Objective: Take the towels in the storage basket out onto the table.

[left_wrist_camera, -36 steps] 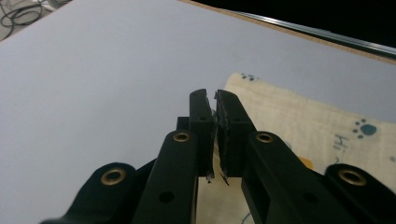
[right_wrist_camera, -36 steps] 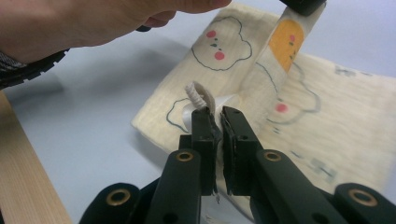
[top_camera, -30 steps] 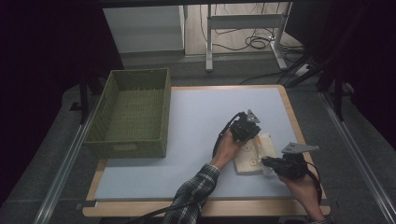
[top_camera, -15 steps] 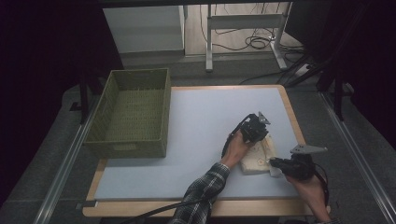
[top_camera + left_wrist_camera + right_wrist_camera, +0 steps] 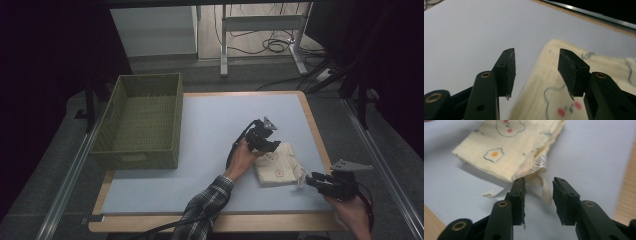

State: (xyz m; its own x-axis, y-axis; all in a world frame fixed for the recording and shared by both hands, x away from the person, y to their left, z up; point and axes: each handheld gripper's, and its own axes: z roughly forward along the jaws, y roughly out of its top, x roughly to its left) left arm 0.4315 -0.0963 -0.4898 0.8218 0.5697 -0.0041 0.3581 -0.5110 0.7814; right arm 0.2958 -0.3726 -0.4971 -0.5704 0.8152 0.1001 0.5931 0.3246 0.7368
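— Where's the folded cream cloth printed with little eggs and bears [image 5: 278,164]?

— On the pale blue mat [image 5: 210,130], near its right edge, well apart from the green woven basket [image 5: 140,122].

— And the left gripper [image 5: 263,138]?

— At the cloth's upper left edge, jaws spread, pinching nothing.

— The right gripper [image 5: 311,181]?

— Just beside the lower right corner, jaws parted either side of the cloth's woven loop [image 5: 545,188], a white label [image 5: 488,194] close by.

Your left gripper [image 5: 267,142] covers the cloth's [image 5: 278,165] far-left corner. Left gripper view crops the cloth at right and bottom; prints blur. Label [image 5: 488,194] text too small to read.
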